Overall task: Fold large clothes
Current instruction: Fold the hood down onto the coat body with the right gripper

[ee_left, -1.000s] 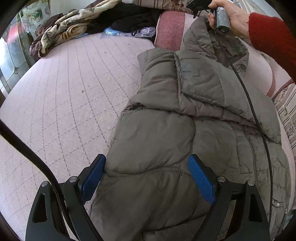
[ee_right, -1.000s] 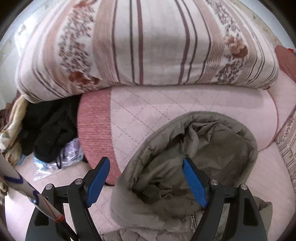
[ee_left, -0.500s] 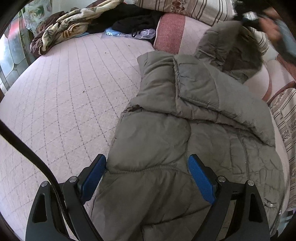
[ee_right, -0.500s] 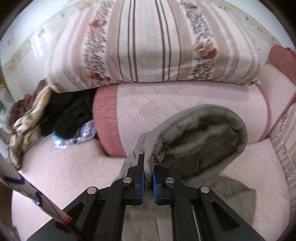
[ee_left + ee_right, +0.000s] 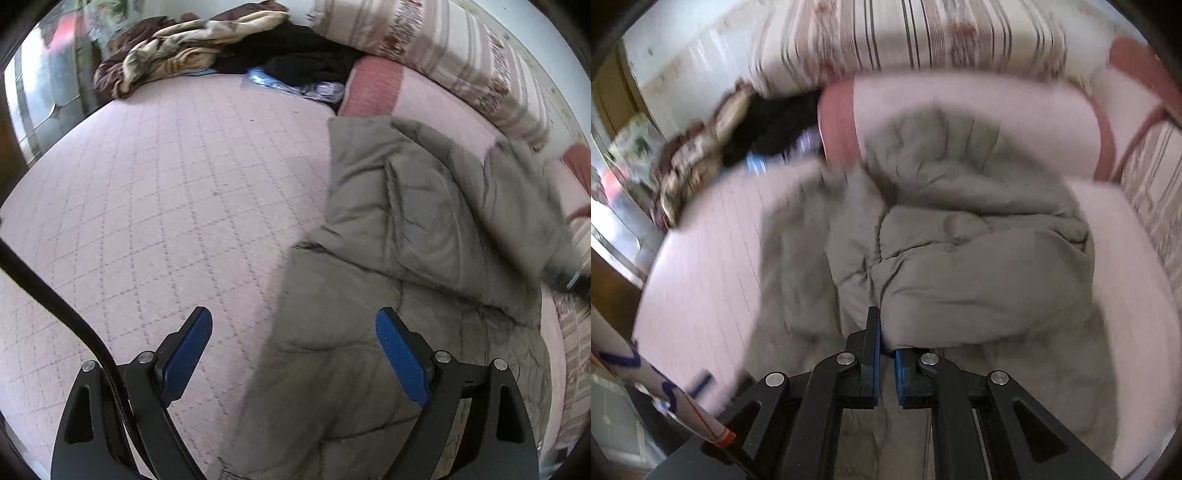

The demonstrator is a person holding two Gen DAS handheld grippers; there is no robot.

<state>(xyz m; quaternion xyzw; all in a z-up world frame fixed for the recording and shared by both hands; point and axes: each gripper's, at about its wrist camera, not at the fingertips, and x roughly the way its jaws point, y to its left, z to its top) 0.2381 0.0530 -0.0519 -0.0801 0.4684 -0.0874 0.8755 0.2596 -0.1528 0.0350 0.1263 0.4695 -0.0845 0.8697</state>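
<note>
A grey-green padded jacket (image 5: pixel 388 258) lies along the right side of a pink quilted bed (image 5: pixel 166 206). My left gripper (image 5: pixel 293 354) hovers open over the jacket's left edge, its blue pads (image 5: pixel 402 365) wide apart with nothing pinched between them. In the right wrist view my right gripper (image 5: pixel 885 354) is shut on the rim of the jacket's hood (image 5: pixel 979 288), which is pulled back over the body of the jacket (image 5: pixel 820 266). In the left wrist view the lifted hood (image 5: pixel 524 206) shows as a blur at the right.
A striped floral bolster (image 5: pixel 436 55) and a pink cushion (image 5: pixel 373 88) lie at the head of the bed. A heap of black and patterned clothes (image 5: pixel 229 48) sits at the far left corner. A window (image 5: pixel 48 88) stands beyond the bed's left edge.
My right gripper shut on the hood's rim and dragged it back over the jacket. The left gripper shifted left, so its left pad now hangs over the bare bed.
</note>
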